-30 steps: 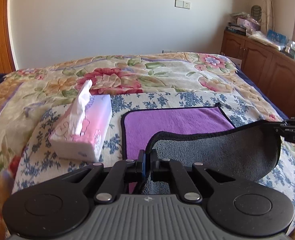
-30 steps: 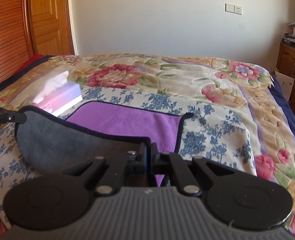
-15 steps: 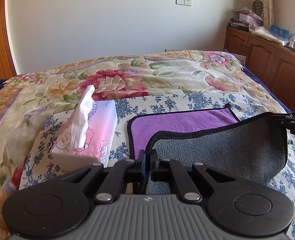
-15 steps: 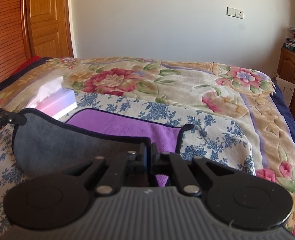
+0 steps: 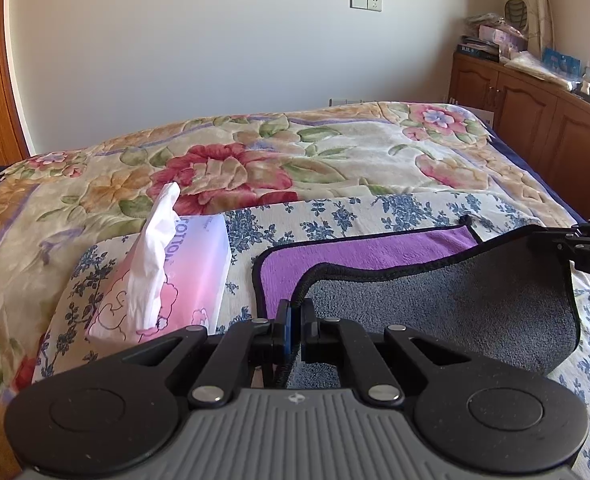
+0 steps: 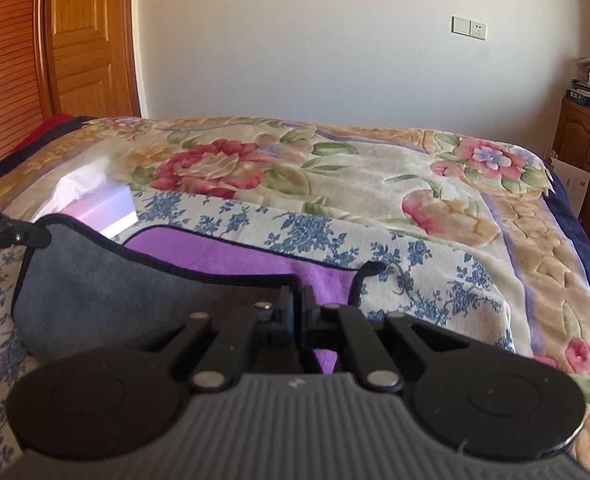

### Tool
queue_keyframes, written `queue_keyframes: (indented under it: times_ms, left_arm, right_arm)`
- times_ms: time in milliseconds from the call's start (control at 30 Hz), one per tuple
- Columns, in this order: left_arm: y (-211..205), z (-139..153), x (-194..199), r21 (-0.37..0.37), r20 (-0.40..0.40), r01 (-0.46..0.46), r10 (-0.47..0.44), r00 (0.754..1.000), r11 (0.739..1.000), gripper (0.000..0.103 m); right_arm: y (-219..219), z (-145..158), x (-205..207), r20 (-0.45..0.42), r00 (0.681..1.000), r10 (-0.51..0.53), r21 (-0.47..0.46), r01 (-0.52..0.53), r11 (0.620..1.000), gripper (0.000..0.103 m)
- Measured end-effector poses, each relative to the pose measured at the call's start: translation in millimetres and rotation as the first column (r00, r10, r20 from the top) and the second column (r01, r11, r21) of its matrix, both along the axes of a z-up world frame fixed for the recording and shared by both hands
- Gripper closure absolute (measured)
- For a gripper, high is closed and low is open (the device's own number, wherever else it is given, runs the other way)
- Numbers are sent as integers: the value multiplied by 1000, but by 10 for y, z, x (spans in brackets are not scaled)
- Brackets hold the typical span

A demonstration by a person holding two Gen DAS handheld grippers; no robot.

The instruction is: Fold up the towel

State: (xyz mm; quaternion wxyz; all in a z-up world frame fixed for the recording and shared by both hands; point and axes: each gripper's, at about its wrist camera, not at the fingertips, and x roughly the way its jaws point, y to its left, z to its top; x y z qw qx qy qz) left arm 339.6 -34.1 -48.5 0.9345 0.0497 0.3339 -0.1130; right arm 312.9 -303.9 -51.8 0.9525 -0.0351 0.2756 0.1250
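Left gripper (image 5: pixel 293 322) and right gripper (image 6: pixel 298 312) each pinch a towel (image 5: pixel 455 300) corner, carrying it toward 12 o'clock to fold.

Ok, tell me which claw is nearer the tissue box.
Left. The left claw grips the towel corner right beside the tissue box; the right claw holds the far corner.

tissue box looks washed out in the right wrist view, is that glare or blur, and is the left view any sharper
Right wrist view: sunlight glares on the tissue box, blowing out its print, with slight softness. Left wrist view: sharper, box lettering readable; straight walls bow at the edges in both.
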Motion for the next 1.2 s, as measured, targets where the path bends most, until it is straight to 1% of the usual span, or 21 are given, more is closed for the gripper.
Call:
queue_keyframes:
  times_ms: [400,833,1200]
  left_arm:
    - [-64,-58,279,-5,18,0,1,1000,1000,98]
    - [-125,-22,522,-3,41,-6,6,999,1000,98]
    - [-130,-15,688,-3,48,-22,22,999,1000,98]
  right_arm:
    - [6,-67,266,16,1000,0,-21,1,1000,99]
    - [-39,-102,478,33,999,-26,-22,27,999,99]
    - [-49,-132,640,37,999,-27,-58,29,998,99]
